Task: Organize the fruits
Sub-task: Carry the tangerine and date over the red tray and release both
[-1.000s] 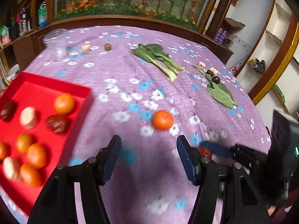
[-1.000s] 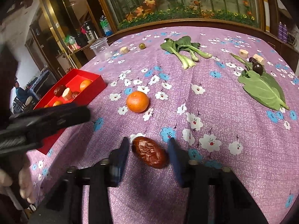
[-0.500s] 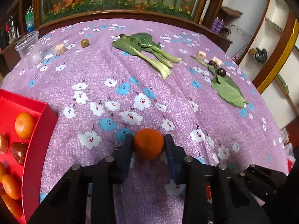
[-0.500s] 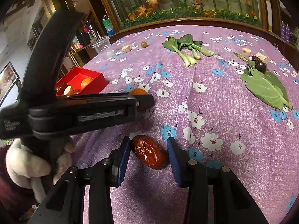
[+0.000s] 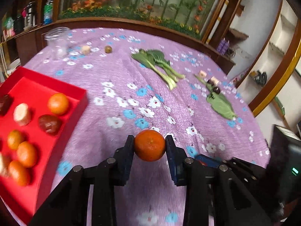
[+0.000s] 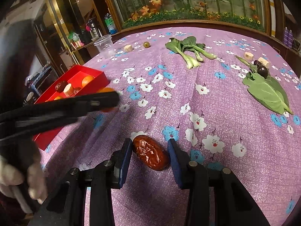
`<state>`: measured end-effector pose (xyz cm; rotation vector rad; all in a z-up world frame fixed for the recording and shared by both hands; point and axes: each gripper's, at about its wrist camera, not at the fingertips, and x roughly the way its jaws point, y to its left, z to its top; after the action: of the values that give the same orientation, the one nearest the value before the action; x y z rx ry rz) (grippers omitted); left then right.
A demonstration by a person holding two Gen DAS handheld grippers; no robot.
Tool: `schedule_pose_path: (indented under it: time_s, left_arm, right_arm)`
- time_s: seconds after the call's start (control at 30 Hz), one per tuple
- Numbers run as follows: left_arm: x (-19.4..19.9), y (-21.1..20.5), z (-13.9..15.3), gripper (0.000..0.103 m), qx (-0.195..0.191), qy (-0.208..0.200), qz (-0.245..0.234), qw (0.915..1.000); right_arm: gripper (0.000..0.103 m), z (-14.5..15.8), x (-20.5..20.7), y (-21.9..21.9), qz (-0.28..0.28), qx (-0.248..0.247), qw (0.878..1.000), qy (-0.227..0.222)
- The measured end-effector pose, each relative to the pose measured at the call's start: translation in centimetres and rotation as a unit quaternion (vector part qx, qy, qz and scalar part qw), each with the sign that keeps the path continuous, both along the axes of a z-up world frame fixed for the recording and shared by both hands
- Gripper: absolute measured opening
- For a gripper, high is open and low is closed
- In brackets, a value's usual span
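Between left gripper (image 5: 150,146) pads, orange (image 5: 150,145); right-wrist view only, red date (image 6: 151,155).

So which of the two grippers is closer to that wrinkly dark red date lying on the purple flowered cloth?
The right one. The right gripper straddles the wrinkly dark red date, a finger on each side. The left gripper is off to its left, clamping a round orange.

Between the red tray (image 5: 79,101) and the bok choy (image 5: 160,64) runs a broad stretch of bare purple tabletop (image 5: 116,79). The tray wall rises along the left; a green leaf (image 6: 267,92) and dark fruit (image 6: 262,71) crowd the right, a plastic cup (image 6: 105,45) the far-left edge.
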<state>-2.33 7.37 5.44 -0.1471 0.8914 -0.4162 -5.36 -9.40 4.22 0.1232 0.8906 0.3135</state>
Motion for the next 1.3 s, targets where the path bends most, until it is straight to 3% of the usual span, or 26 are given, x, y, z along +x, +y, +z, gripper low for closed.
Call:
schedule_pose_path:
  time_s: [0.13, 0.27, 0.5, 0.67, 0.83, 1.07, 1.3]
  left_arm:
    - [-2.1, 2.8, 2.1, 0.032, -0.015, -0.024, 0.02, 0.9994]
    - [-3.9, 6.0, 4.4, 0.032, -0.029, -0.052, 0.045, 0.9972]
    - [-6.2, 13.7, 6.4, 0.032, -0.078, -0.079, 0.116, 0.987]
    - [-7.1, 16.6, 6.3, 0.032, -0.05, -0.099, 0.16, 0.9809]
    - [-7.3, 19.0, 5.9, 0.032, -0.03, -0.106, 0.197, 0.9741]
    - [-6.8, 20.8, 5.0, 0.032, -0.018, -0.092, 0.213, 0.9724]
    - [-5.9, 22.5, 3.4, 0.032, 0.0, -0.075, 0.245, 0.9665]
  right_arm:
    - [0.043, -0.1, 0.2, -0.3, -0.005, 0.009, 1.0, 0.002]
    - [0.042, 0.5, -0.1, 0.4, -0.011, -0.014, 1.0, 0.002]
    - [0.042, 7.0, -1.4, 2.7, -0.001, 0.016, 0.999, -0.041]
    - [0.042, 11.8, -1.5, 5.6, 0.02, 0.048, 0.996, -0.072]
    - [0.042, 14.3, -0.2, 9.9, 0.059, 0.085, 0.992, -0.07]
    - [0.043, 13.2, 1.9, 15.0, 0.104, 0.166, 0.981, -0.004]
    - [0.043, 10.7, 2.5, 17.4, 0.101, 0.159, 0.982, 0.016]
